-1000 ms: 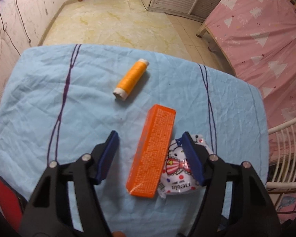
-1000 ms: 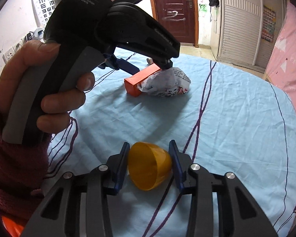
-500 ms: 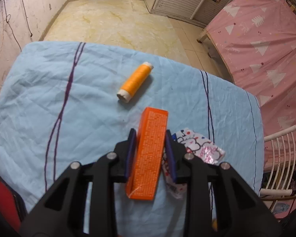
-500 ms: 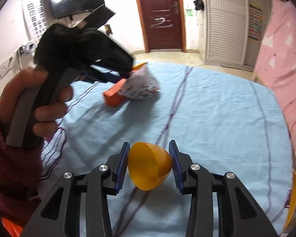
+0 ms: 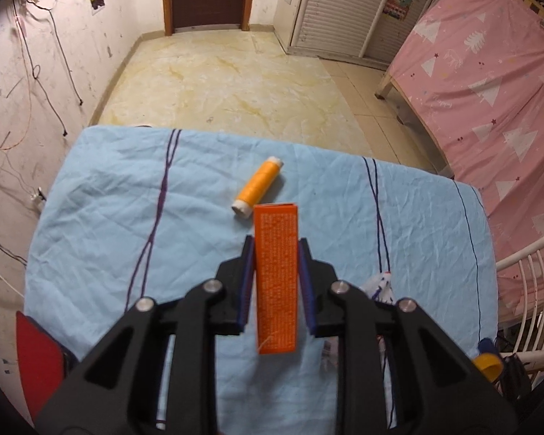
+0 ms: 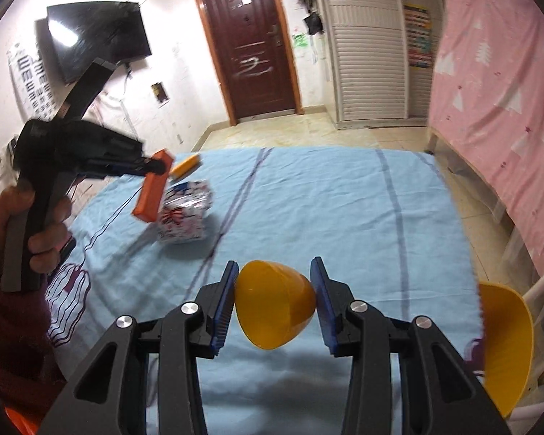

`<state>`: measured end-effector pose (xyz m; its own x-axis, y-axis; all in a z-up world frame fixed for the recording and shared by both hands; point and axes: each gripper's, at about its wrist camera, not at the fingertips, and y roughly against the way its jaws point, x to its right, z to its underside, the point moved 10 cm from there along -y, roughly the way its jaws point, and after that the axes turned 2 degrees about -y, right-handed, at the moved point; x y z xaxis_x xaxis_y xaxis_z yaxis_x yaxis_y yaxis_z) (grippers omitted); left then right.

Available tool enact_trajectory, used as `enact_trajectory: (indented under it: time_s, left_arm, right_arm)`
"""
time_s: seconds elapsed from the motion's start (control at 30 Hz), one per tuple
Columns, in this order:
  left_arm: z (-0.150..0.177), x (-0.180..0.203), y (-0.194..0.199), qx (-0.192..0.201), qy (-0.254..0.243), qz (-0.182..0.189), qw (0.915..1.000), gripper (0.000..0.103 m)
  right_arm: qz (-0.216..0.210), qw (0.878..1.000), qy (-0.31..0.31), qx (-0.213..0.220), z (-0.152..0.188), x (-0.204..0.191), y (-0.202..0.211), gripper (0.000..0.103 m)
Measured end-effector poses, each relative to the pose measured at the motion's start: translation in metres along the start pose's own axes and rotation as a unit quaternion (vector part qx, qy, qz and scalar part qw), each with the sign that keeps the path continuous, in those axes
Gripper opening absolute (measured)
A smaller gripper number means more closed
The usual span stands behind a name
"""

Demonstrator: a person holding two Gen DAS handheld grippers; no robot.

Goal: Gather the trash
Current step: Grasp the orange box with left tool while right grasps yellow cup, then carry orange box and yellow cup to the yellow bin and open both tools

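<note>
While left gripper jaws pinch orange box above bench, right gripper jaws pinch yellow cup. Step: carry-off. Next: bin drop; wrapper below box remains.

Rows of "E" figures on the eye chart; fine print on the orange box, too small to read

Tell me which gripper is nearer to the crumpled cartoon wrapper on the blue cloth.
Left. The left gripper, shut on the orange box, hangs just above and beside the wrapper. The right gripper, holding the yellow cup, is farther back across the cloth.
</note>
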<state>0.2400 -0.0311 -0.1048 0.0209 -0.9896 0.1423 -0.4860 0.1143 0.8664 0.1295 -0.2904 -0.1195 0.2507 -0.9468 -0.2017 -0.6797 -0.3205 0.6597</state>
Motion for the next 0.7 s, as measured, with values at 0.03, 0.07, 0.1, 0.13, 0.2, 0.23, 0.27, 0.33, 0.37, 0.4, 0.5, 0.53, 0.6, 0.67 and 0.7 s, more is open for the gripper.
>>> enact_trajectory:
  time_s: [0.03, 0.07, 0.1, 0.13, 0.2, 0.23, 0.27, 0.33, 0.37, 0.4, 0.5, 0.53, 0.6, 0.67, 0.7]
  left_arm:
    - [0.0, 0.002, 0.001, 0.002, 0.0, 0.0, 1.0, 0.021]
    - [-0.001, 0.004, 0.004, 0.006, 0.0, 0.0, 1.0, 0.021]
    - [-0.003, 0.006, 0.009, 0.013, -0.003, -0.002, 0.9999, 0.021]
    - [-0.005, 0.009, 0.013, 0.019, -0.006, -0.004, 0.9998, 0.021]
    - [-0.009, 0.016, 0.024, 0.033, -0.014, -0.005, 0.9993, 0.021]
    - [-0.011, 0.021, 0.029, 0.037, -0.018, -0.001, 0.9991, 0.021]
    - [-0.012, 0.028, 0.034, 0.04, -0.023, 0.004, 0.9989, 0.021]
    - [-0.012, 0.047, 0.042, 0.04, -0.037, 0.025, 0.9982, 0.021]
    - [-0.012, 0.057, 0.045, 0.039, -0.043, 0.035, 0.9977, 0.021]
    - [-0.011, 0.07, 0.049, 0.039, -0.053, 0.045, 0.9968, 0.021]
    - [-0.005, 0.108, 0.056, 0.04, -0.083, 0.067, 0.9935, 0.021]
    - [-0.003, 0.122, 0.058, 0.038, -0.095, 0.075, 0.9919, 0.021]
    - [0.005, 0.151, 0.06, 0.031, -0.119, 0.094, 0.988, 0.021]
    - [0.013, 0.183, 0.062, 0.023, -0.144, 0.116, 0.9825, 0.021]
    - [0.018, 0.199, 0.063, 0.019, -0.156, 0.127, 0.9794, 0.021]
  right_arm:
    - [0.004, 1.0, -0.005, 0.004, -0.001, 0.007, 0.003, 0.034]
    - [0.01, 1.0, -0.012, 0.009, -0.002, 0.016, 0.008, 0.034]
    - [0.016, 1.0, -0.019, 0.014, -0.003, 0.025, 0.012, 0.034]
    - [0.022, 0.999, -0.025, 0.019, -0.005, 0.033, 0.016, 0.034]
    - [0.032, 0.999, -0.036, 0.026, -0.007, 0.048, 0.021, 0.034]
    - [0.037, 0.998, -0.041, 0.029, -0.008, 0.055, 0.025, 0.034]
    - [0.043, 0.997, -0.048, 0.034, -0.008, 0.065, 0.029, 0.034]
    - [0.055, 0.996, -0.059, 0.041, -0.007, 0.08, 0.035, 0.034]
    - [0.062, 0.995, -0.066, 0.044, -0.007, 0.09, 0.039, 0.034]
    - [0.068, 0.994, -0.072, 0.047, -0.006, 0.098, 0.042, 0.034]
    - [0.088, 0.991, -0.09, 0.056, -0.002, 0.123, 0.053, 0.034]
    - [0.094, 0.989, -0.094, 0.058, -0.001, 0.131, 0.057, 0.034]
    - [0.103, 0.987, -0.105, 0.061, 0.003, 0.147, 0.063, 0.034]
    - [0.115, 0.985, -0.113, 0.064, 0.008, 0.161, 0.068, 0.034]
    - [0.119, 0.984, -0.117, 0.065, 0.009, 0.166, 0.07, 0.034]
